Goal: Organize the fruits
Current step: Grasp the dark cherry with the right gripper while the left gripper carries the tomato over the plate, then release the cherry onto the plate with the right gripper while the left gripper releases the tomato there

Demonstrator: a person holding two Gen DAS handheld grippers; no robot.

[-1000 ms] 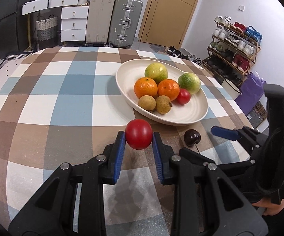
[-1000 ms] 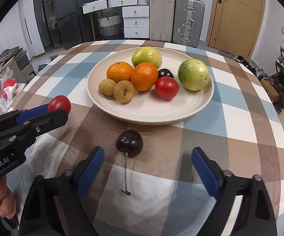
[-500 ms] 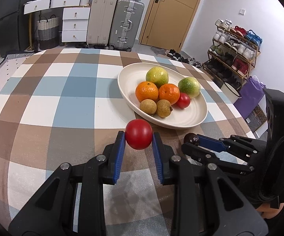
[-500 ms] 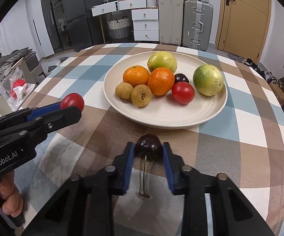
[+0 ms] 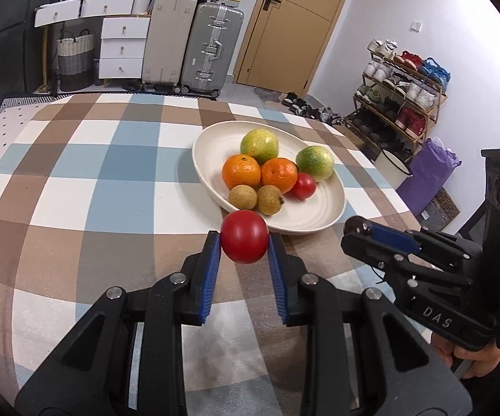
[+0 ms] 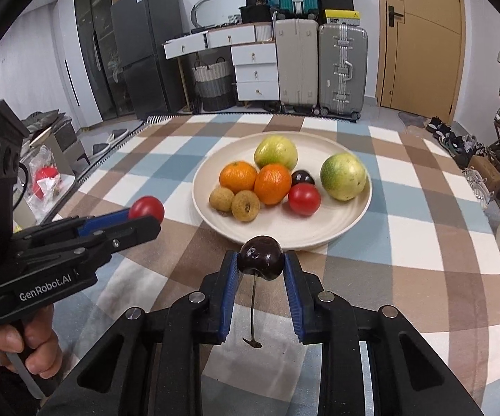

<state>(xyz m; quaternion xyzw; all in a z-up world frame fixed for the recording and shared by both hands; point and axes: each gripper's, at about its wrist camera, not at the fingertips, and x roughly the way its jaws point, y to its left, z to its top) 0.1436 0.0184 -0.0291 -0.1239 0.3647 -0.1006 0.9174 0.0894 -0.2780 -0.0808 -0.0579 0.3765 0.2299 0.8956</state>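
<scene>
My left gripper (image 5: 244,242) is shut on a red cherry tomato (image 5: 244,241) and holds it above the checked tablecloth, just in front of the cream plate (image 5: 322,220). My right gripper (image 6: 260,260) is shut on a dark cherry (image 6: 260,258) with its stem hanging down, lifted near the plate's (image 6: 353,222) front rim. The plate holds two green fruits, two oranges, two brown longans, a red tomato and a dark cherry (image 6: 301,177). The right gripper also shows in the left wrist view (image 5: 357,228), and the left gripper in the right wrist view (image 6: 146,213).
The table is round with a brown, blue and white checked cloth (image 5: 111,187). Suitcases (image 5: 211,48) and drawers stand beyond its far edge, a shoe rack (image 5: 398,97) to the right. A purple bag (image 5: 426,176) sits on the floor by the right edge.
My right gripper closed on the dark cherry and lifted it off the cloth. Both grippers rose and drew back slightly; the left still holds the tomato.
</scene>
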